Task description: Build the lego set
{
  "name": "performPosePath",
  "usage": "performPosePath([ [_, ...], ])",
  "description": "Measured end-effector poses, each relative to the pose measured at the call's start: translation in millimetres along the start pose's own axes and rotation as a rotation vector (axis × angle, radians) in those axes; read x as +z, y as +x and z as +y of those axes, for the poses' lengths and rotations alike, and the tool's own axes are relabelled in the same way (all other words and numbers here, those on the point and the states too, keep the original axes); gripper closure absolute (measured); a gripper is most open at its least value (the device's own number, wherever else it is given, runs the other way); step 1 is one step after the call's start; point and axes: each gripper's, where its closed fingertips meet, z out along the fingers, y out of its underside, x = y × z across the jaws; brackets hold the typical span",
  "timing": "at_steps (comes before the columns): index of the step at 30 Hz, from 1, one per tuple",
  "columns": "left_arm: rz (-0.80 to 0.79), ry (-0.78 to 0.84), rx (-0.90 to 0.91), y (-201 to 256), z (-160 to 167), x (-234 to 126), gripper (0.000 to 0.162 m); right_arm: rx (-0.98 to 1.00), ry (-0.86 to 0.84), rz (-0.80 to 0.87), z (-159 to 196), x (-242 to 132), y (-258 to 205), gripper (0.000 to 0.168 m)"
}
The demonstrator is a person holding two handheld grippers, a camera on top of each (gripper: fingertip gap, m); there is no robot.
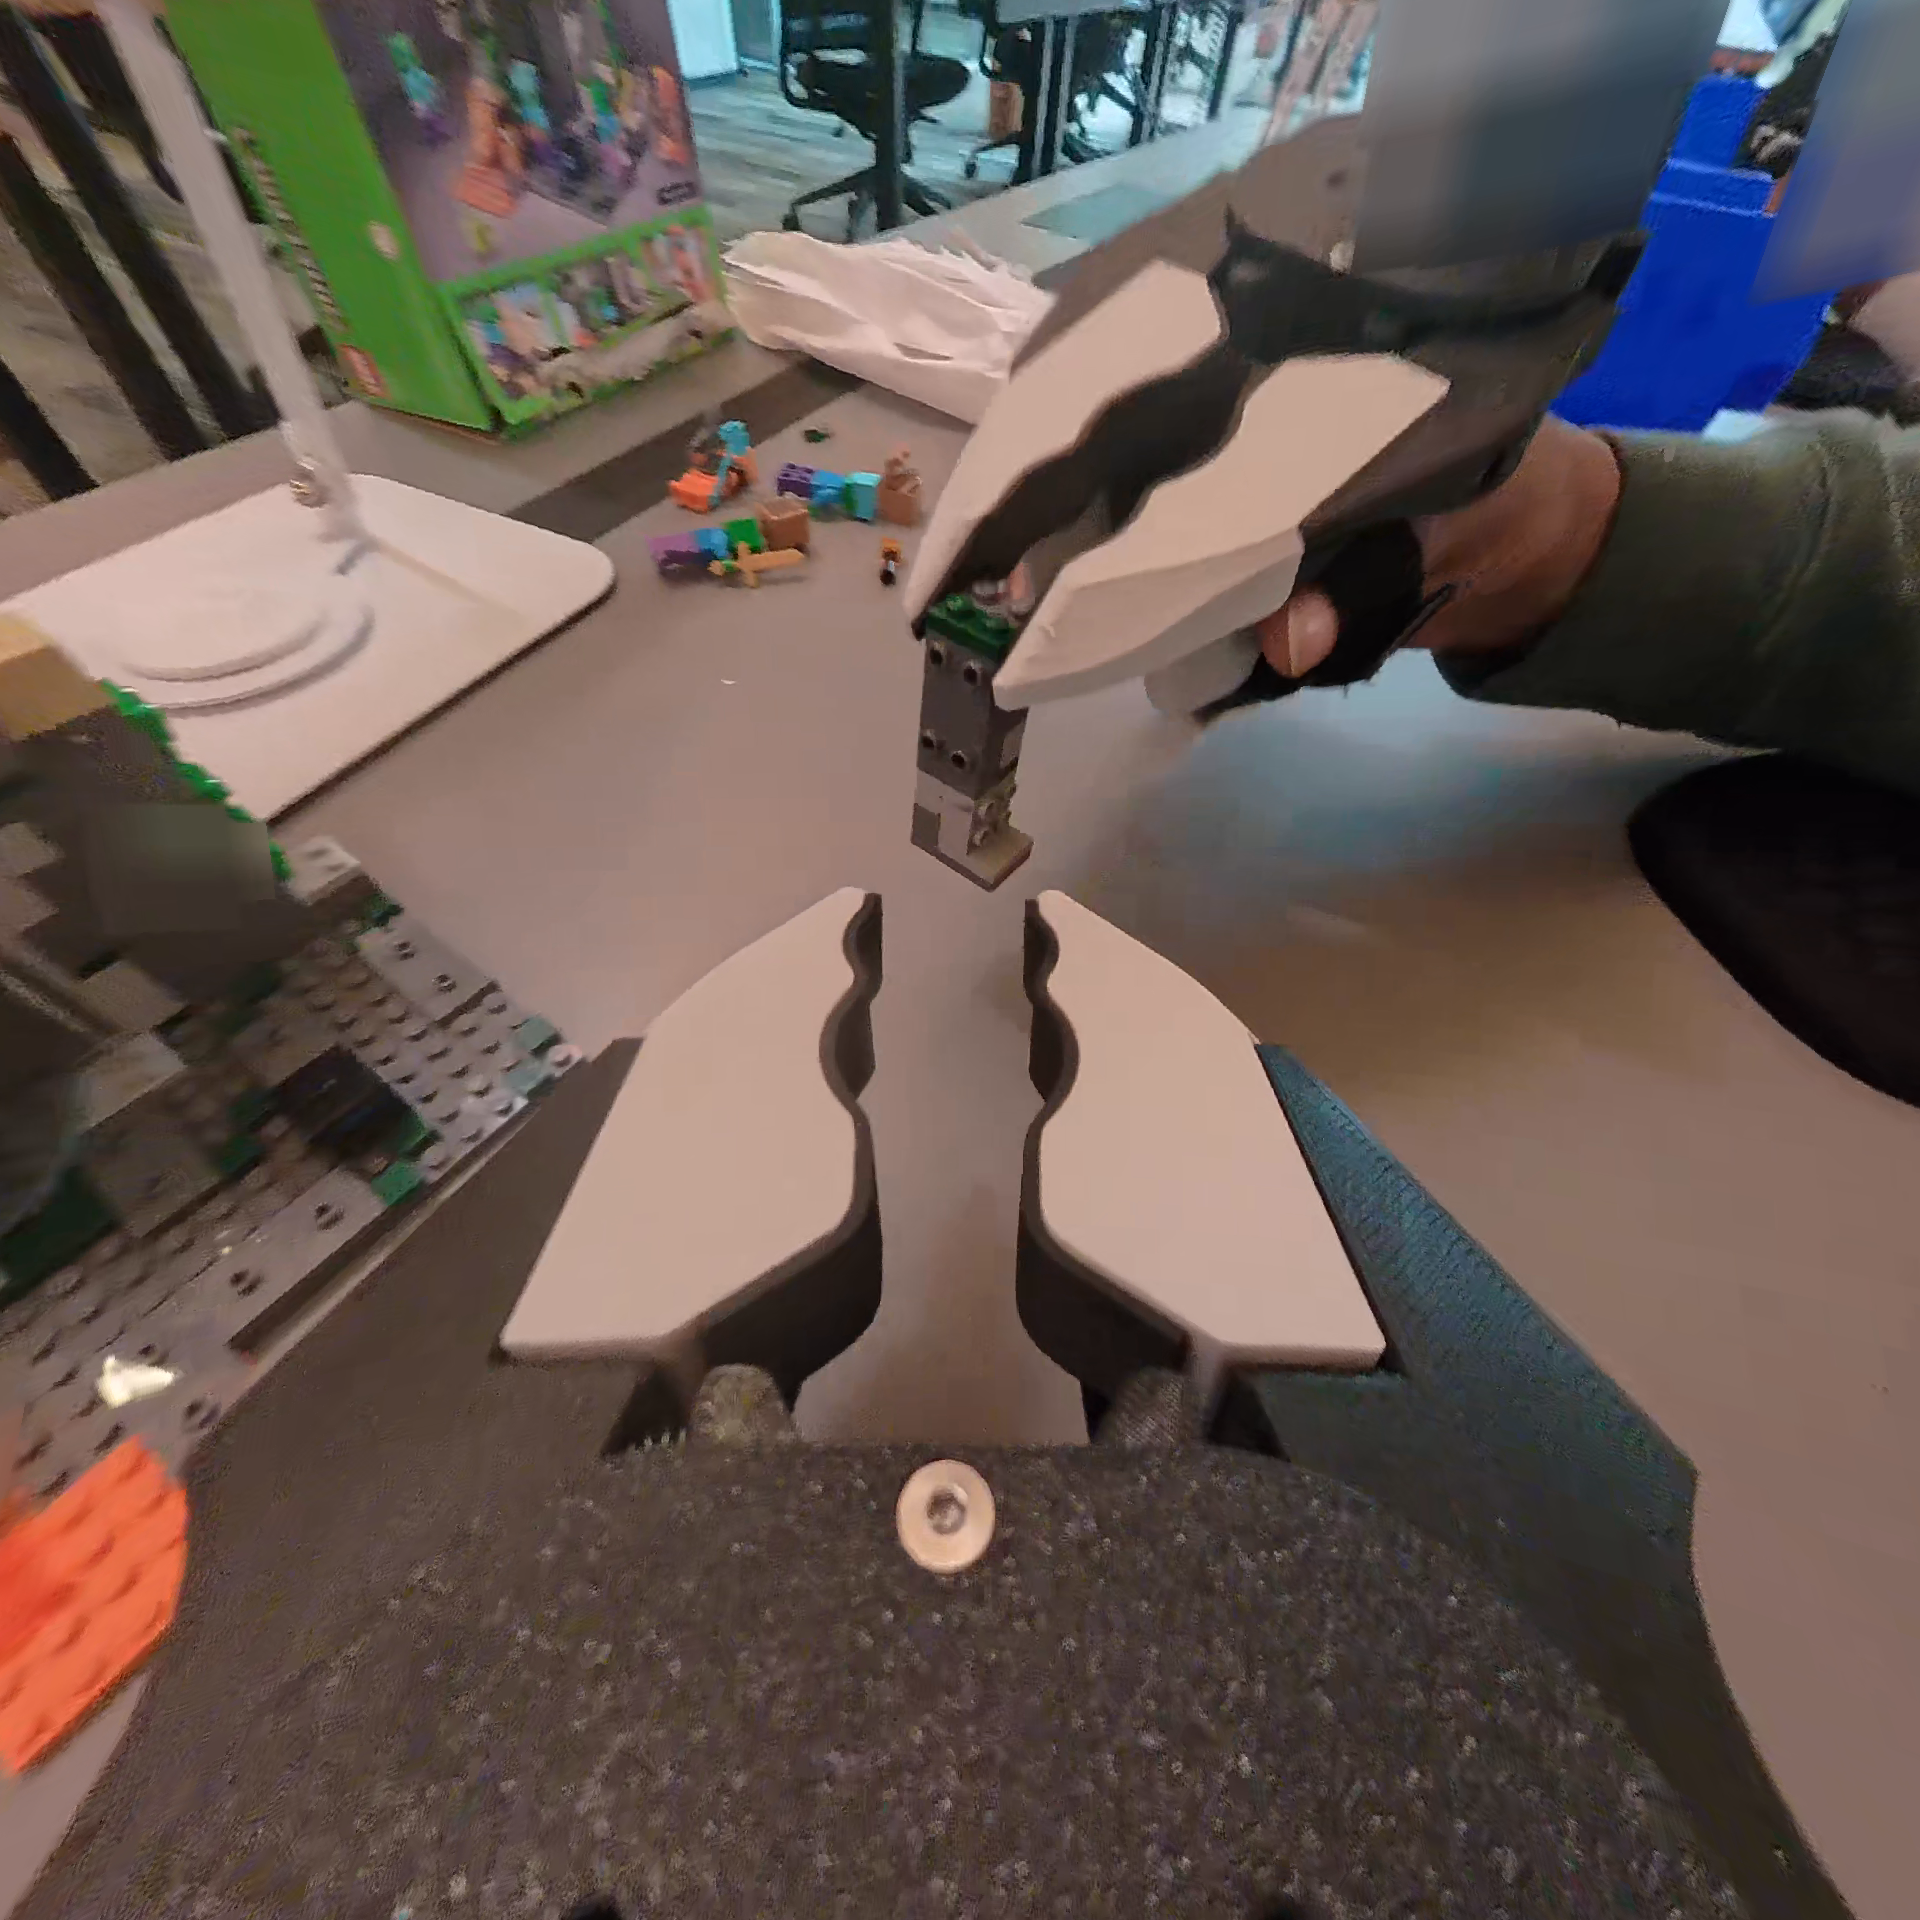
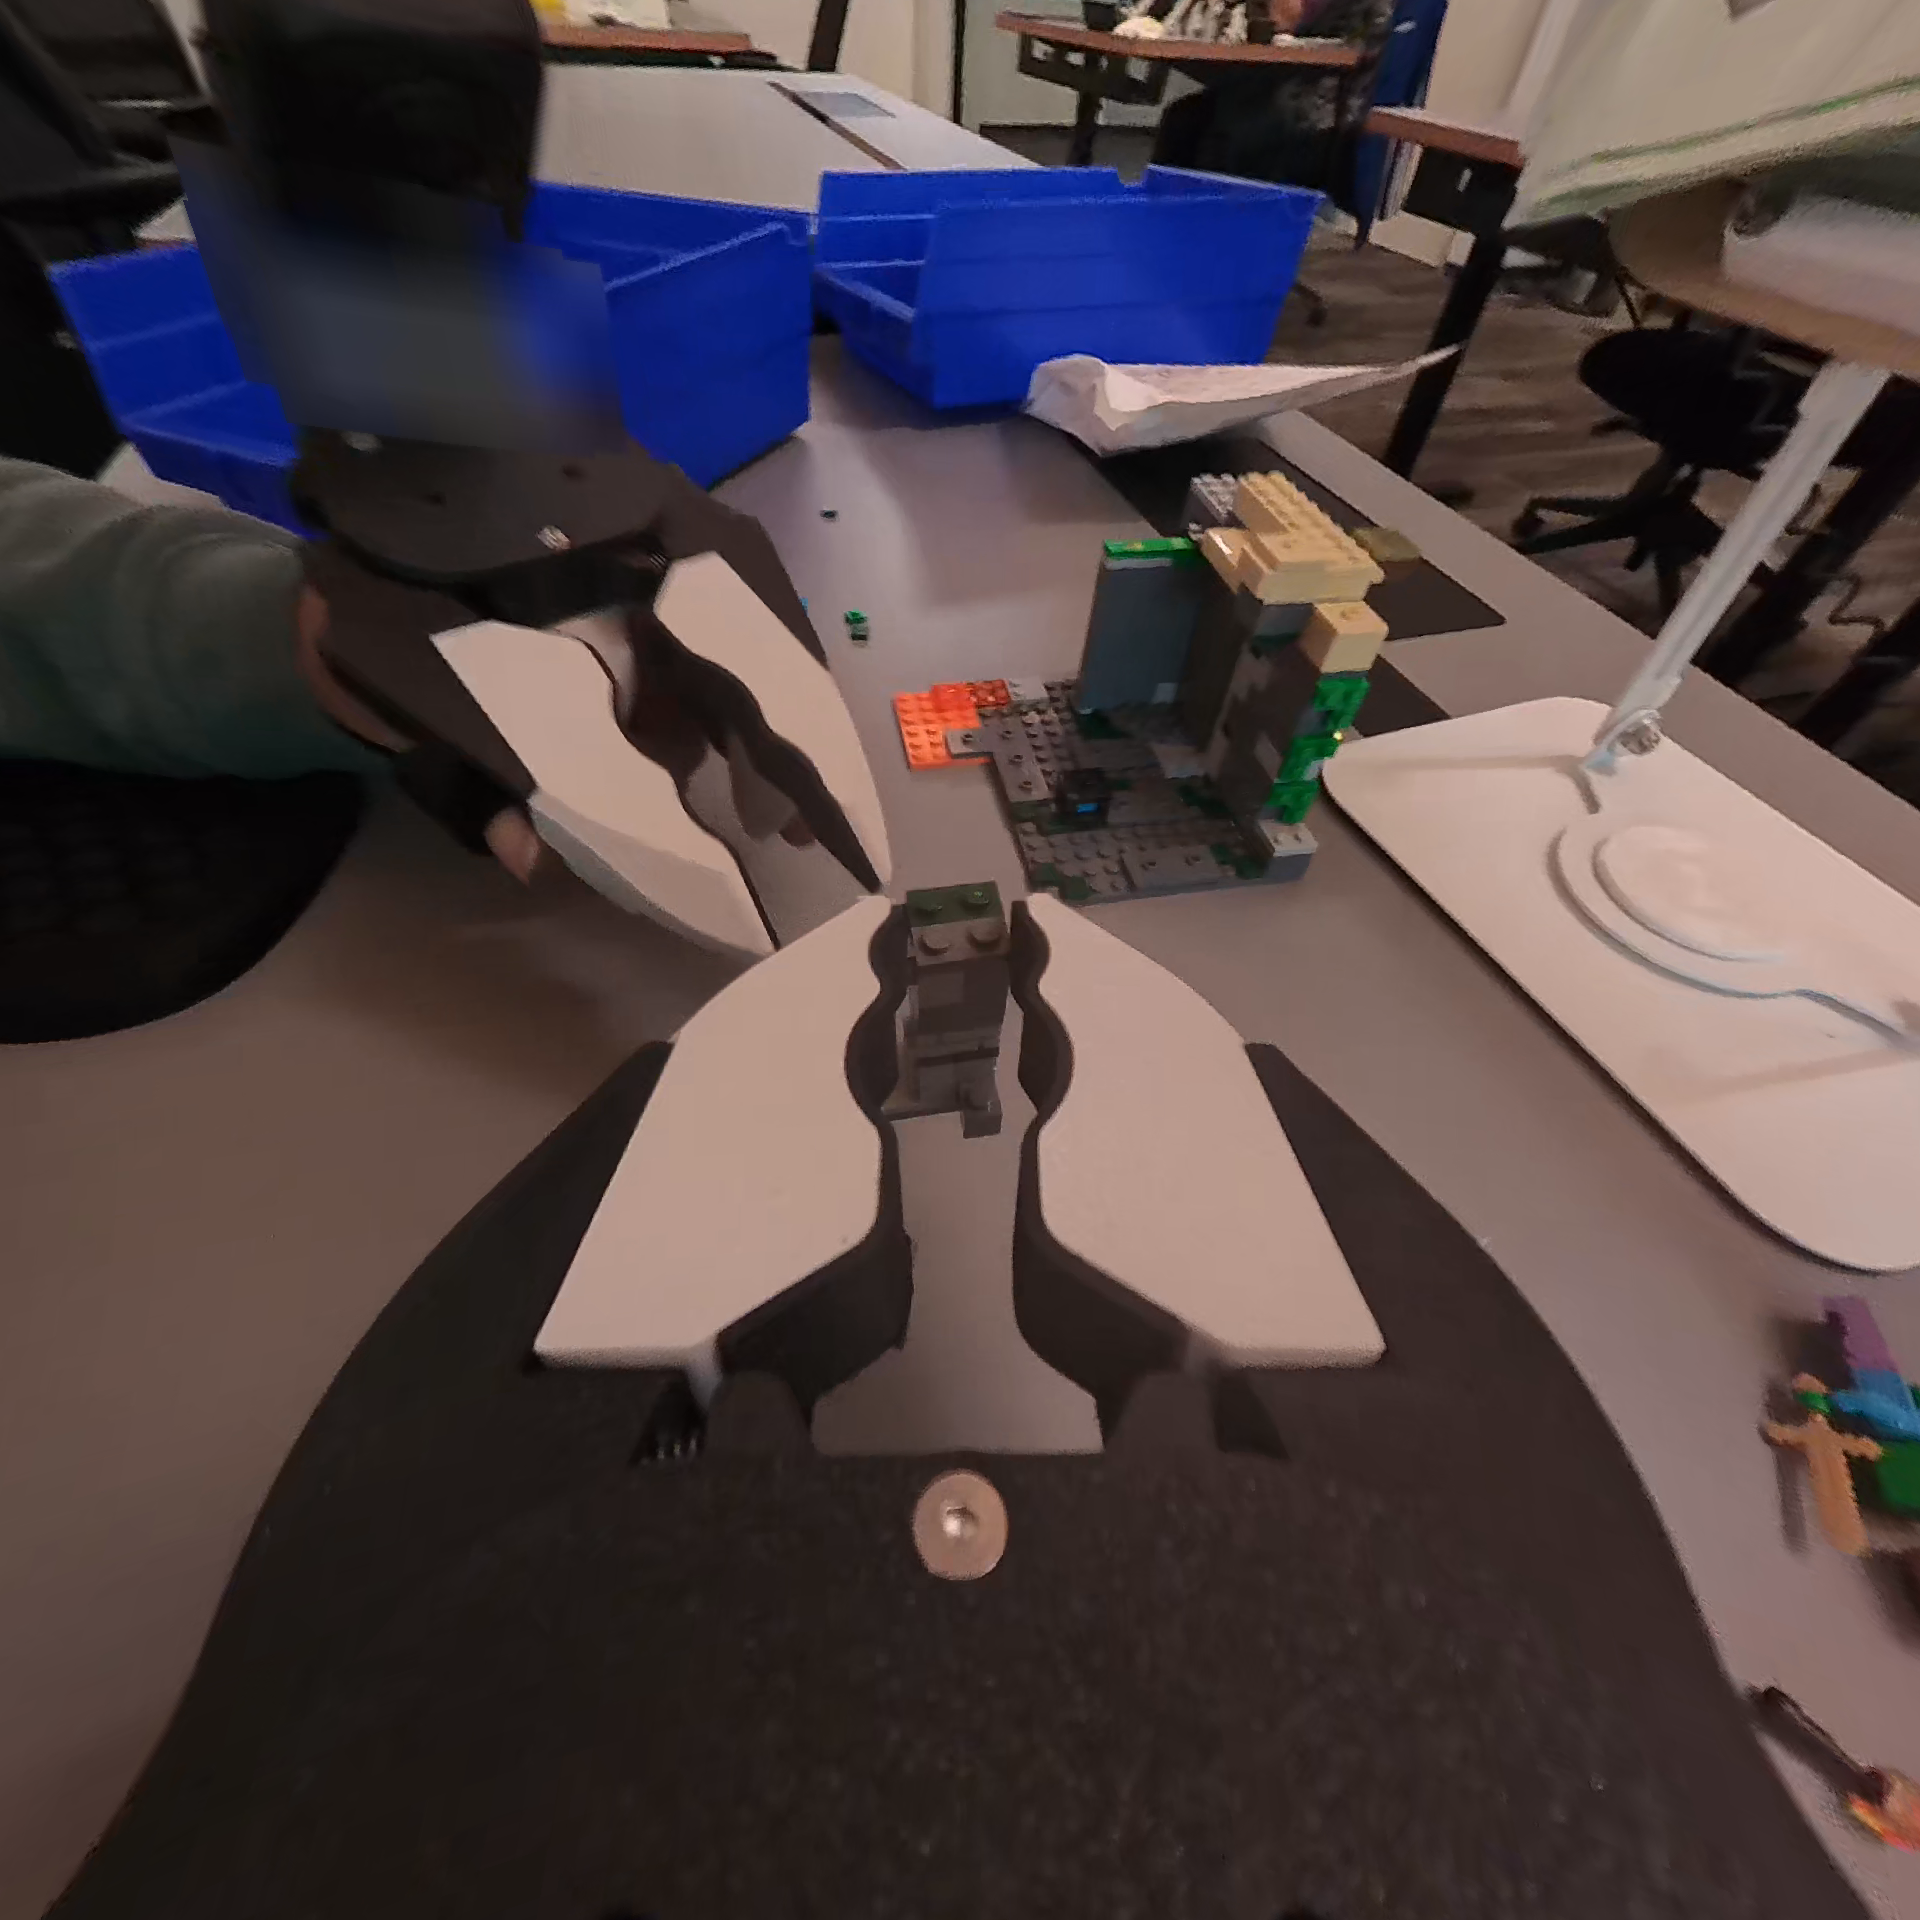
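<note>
My right gripper (image 2: 954,914) is shut on the green top of a small grey brick column (image 2: 948,997), which hangs below the jaws. In the left wrist view the right gripper (image 1: 966,639) comes in from the upper right and holds the column (image 1: 966,748) upright above the grey table. My left gripper (image 1: 951,914) is open and empty, its tips just short of the column's lower end. It also shows in the right wrist view (image 2: 826,914), at the left. The partly built set (image 2: 1174,748), with grey walls, tan top and an orange plate (image 2: 940,717), stands beyond; in the left wrist view it (image 1: 208,1039) is at the left.
Loose coloured pieces (image 1: 779,509) lie on the table behind the column, also at the right edge of the right wrist view (image 2: 1849,1434). A white lamp base (image 2: 1662,935) is beside the build. The green set box (image 1: 468,208), crumpled white bags (image 1: 883,301) and blue bins (image 2: 1039,270) are farther back. Across from one pair of fingers to the other is roughly 5 cm. Left tips and right tips are each some 20 cm from the partly built set (image 2: 1174,748). Seen from the left wrist view (image 1: 89,1096) as well.
</note>
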Motion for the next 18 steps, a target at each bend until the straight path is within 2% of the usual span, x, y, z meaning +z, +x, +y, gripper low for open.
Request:
performPosePath([
  [8, -0.075, 0.096, 0.038, -16.7, -12.0, -15.0, 0.162, 0.005, -0.048, 0.014, 29.7, 3.4, -0.8, 0.150],
  [18, -0.135, 0.128, 0.064, -26.6, -14.2, -16.8, 0.162, 0.011, -0.052, 0.003, 40.9, 4.6, -1.9, 0.150],
])
